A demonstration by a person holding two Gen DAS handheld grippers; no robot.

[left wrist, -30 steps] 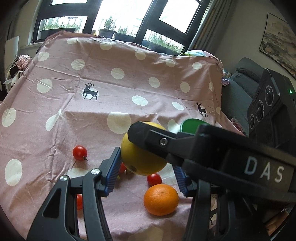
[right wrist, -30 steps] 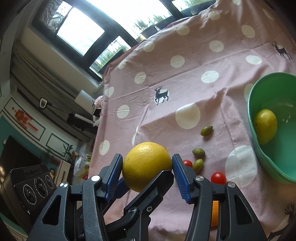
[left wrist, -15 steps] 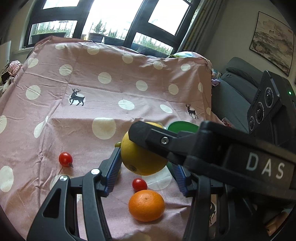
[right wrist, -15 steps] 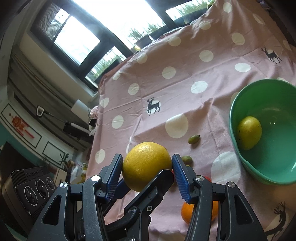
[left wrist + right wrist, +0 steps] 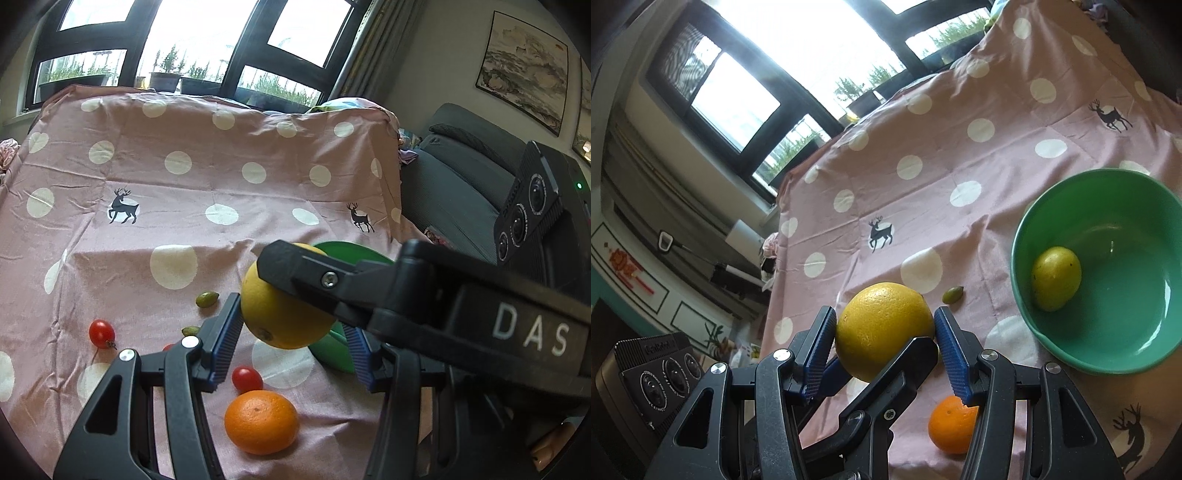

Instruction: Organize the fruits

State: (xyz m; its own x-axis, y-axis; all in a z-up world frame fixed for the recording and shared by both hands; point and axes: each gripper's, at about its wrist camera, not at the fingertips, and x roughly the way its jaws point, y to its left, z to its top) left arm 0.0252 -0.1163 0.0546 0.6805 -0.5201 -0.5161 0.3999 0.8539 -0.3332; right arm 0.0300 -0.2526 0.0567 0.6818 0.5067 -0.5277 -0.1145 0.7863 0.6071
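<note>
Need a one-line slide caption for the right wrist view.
Both grippers jointly carry a large yellow citrus above the spotted cloth, beside a green bowl holding one yellow-green fruit.

Most of the green bowl [image 5: 328, 354] is hidden behind the yellow fruit [image 5: 284, 314] and the right hand-held gripper [image 5: 295, 269]. A red tomato [image 5: 168, 347] near the left hand-held gripper [image 5: 291, 343] is largely covered.

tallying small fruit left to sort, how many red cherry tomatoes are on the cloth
3: one small red cherry tomato far left, one just above the orange, one peeking behind the left gripper's finger. More may be hidden.
</note>
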